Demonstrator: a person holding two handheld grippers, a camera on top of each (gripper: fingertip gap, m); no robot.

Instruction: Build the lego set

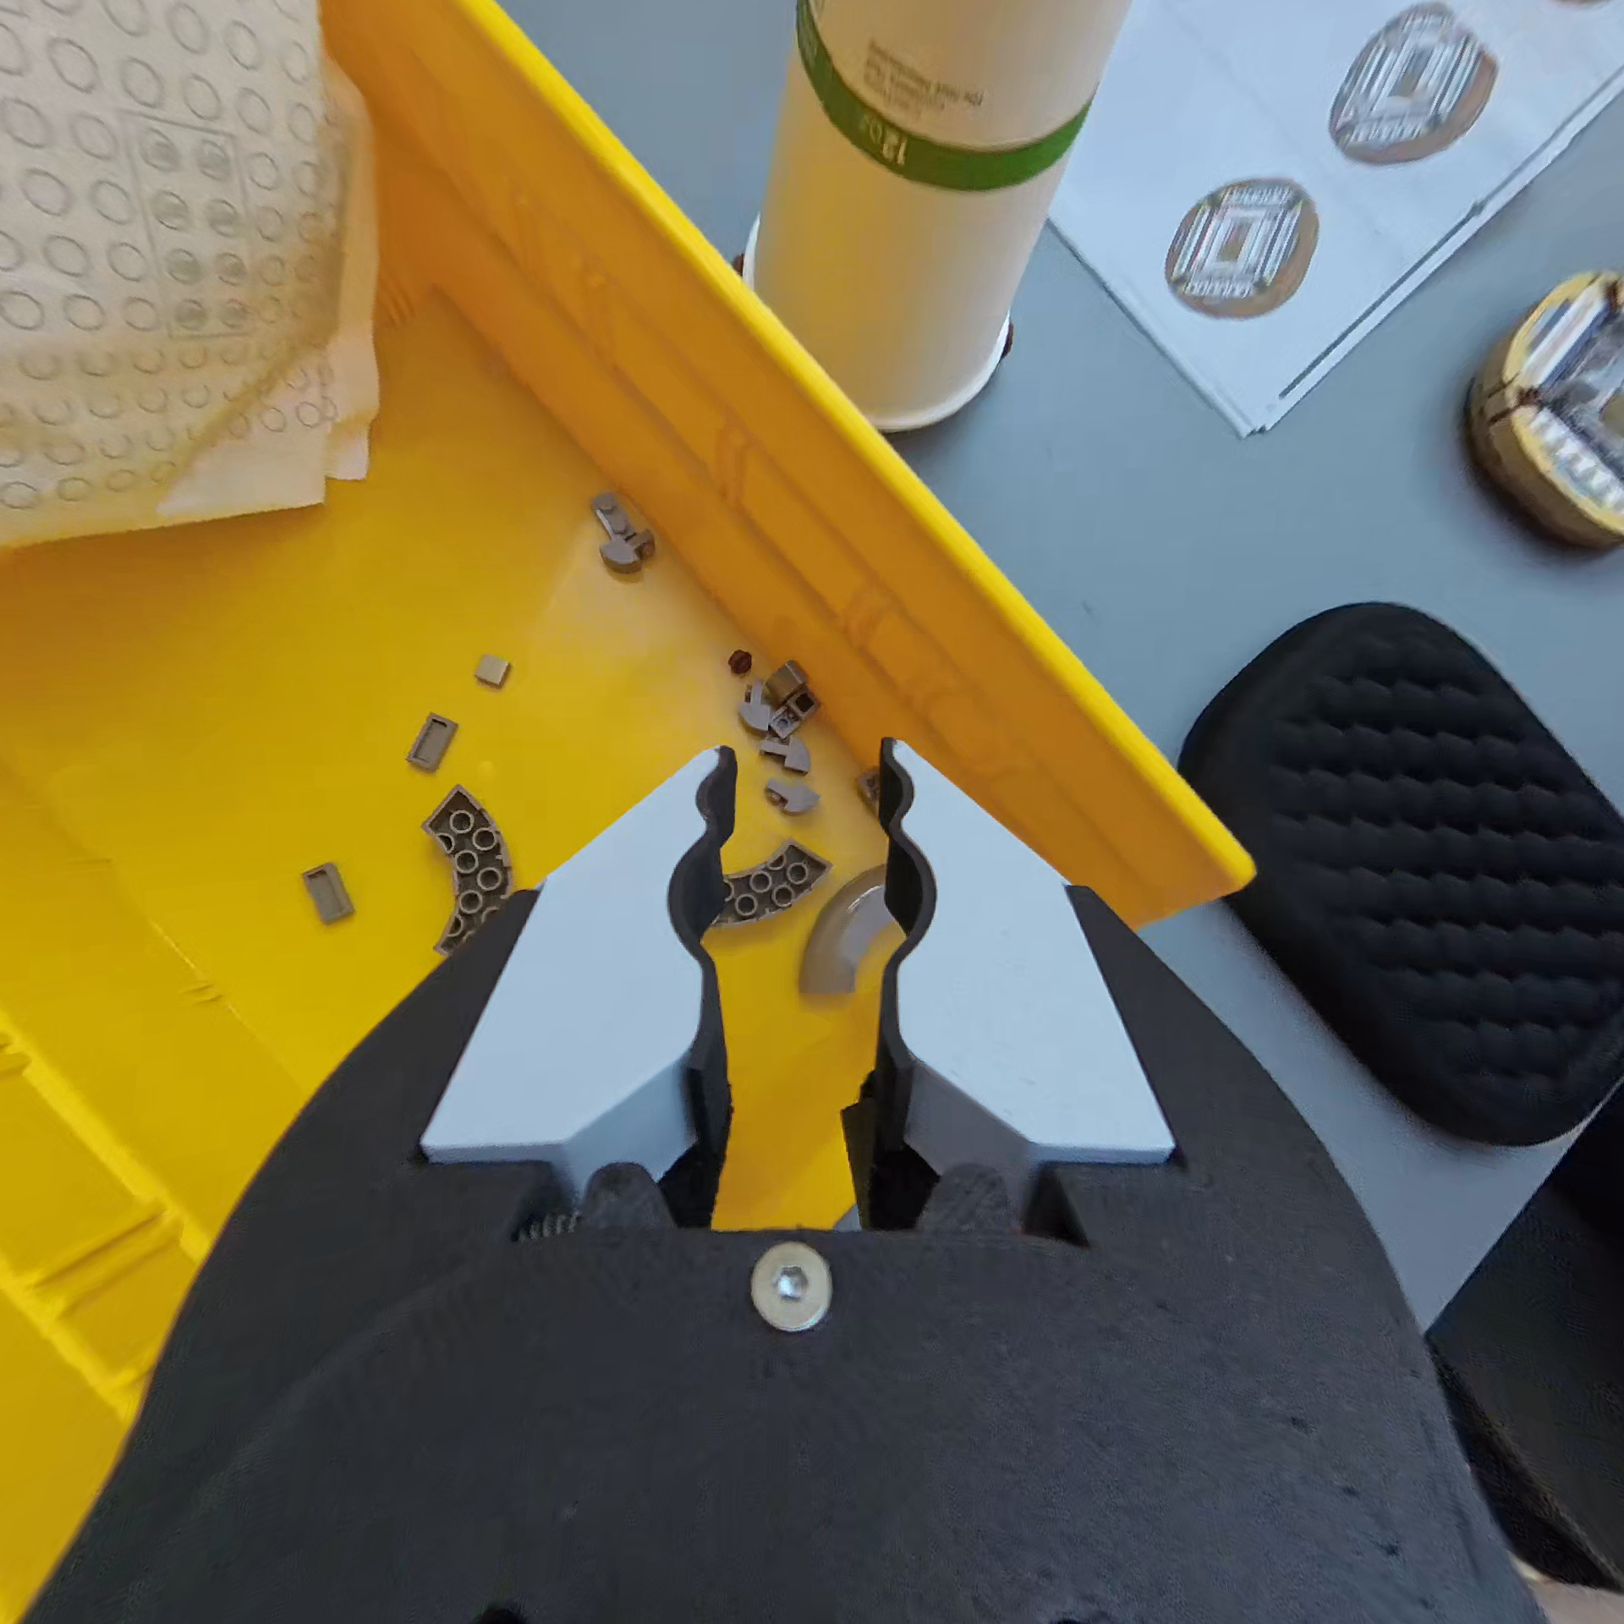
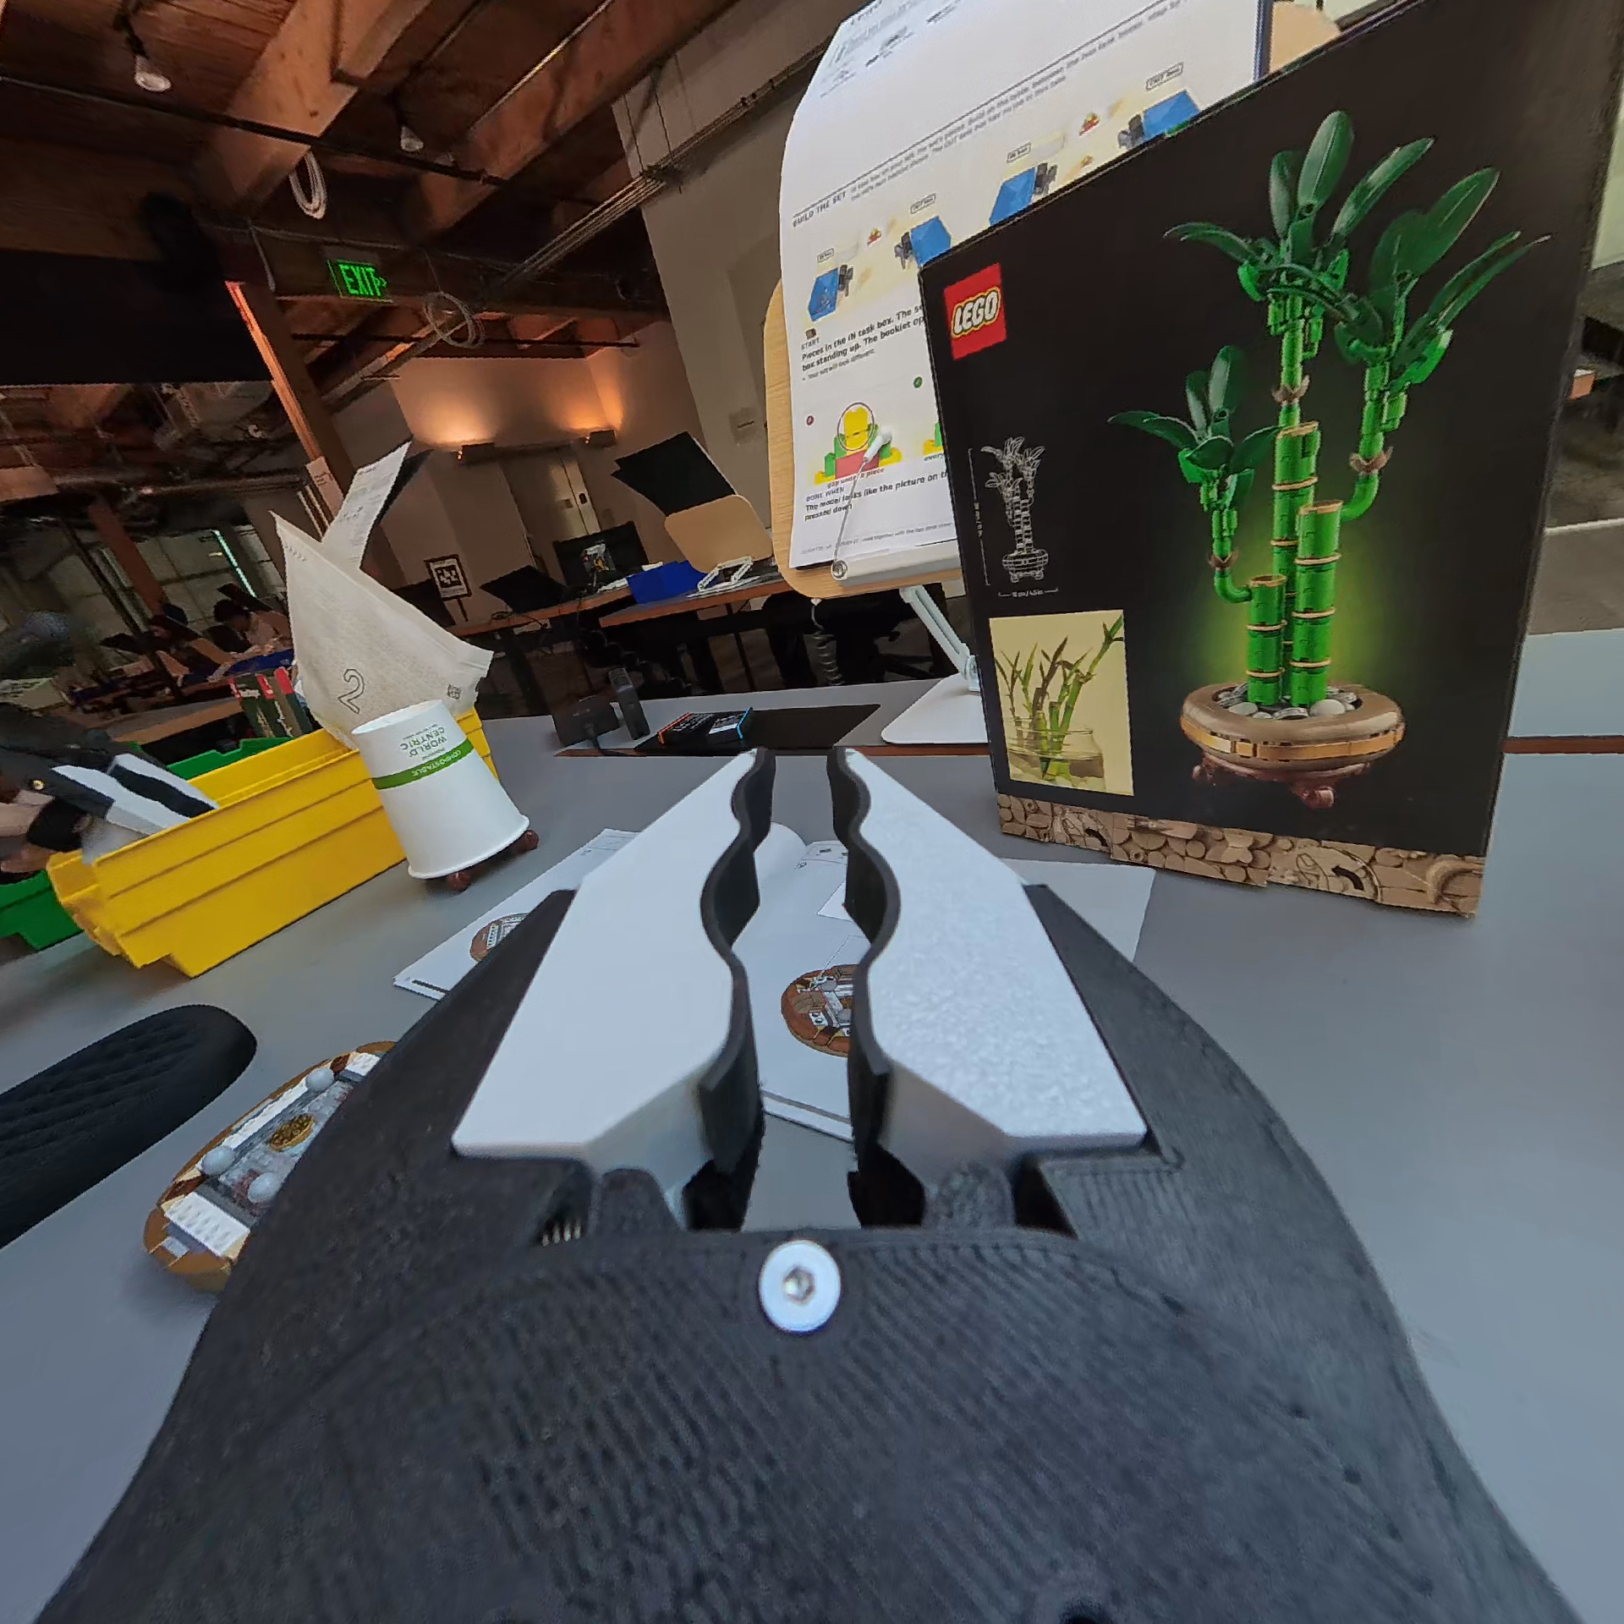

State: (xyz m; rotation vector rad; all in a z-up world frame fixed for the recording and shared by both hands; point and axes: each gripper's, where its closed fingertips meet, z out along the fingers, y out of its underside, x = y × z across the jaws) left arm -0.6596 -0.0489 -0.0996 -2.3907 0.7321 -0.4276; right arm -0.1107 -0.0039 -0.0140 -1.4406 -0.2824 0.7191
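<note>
My left gripper (image 1: pixel 804 760) is open and empty, hanging over the yellow bin (image 1: pixel 879 562). Several small grey-brown pieces lie on the bin floor: a curved studded plate (image 1: pixel 773 879) and a smooth curved piece (image 1: pixel 844 940) between the fingers, another curved plate (image 1: pixel 470 857) to the left, and a cluster of small bits (image 1: pixel 778 712) by the bin wall. The round partly built base (image 1: pixel 1560 413) sits on the table at right; it also shows in the right wrist view (image 2: pixel 264 1151). My right gripper (image 2: pixel 801 760) is open and empty above the instruction booklet (image 2: pixel 808 993).
An upturned white paper cup (image 1: pixel 914 220) stands beside the bin. A black padded rest (image 1: pixel 1424 870) lies at right. Paper bags (image 1: pixel 167 264) sit in the bin. The set's box (image 2: pixel 1274 492) stands upright at right. The other gripper (image 2: pixel 114 791) shows over the bin (image 2: pixel 237 861).
</note>
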